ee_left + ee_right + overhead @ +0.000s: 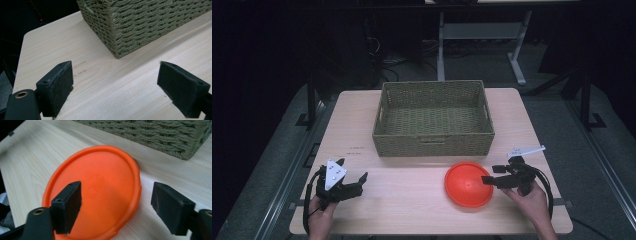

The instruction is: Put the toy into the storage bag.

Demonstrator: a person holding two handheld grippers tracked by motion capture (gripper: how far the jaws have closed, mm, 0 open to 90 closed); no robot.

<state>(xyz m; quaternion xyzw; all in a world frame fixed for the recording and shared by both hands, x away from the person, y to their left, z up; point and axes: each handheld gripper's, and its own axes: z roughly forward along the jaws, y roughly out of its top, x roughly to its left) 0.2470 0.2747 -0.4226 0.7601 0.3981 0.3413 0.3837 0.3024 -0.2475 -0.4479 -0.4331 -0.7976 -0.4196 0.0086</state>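
**Flat disc, thin rim: the grab may slip**

I see the round orange plastic disc (468, 184) lying flat on the pale wooden bench (412, 200), just in front of the woven green rectangular basket (433, 119). My right claw (492, 176) straddles its edge, jaws wide apart, gripping nothing. If I close too high, the pads could skid off the low rim and shove the disc against the basket. My left claw (354, 181), left of the basket's front corner, is spread open and empty.

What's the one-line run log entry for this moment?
right gripper: open, jaws straddling orange plate rim | left gripper: open, idle | basket: empty
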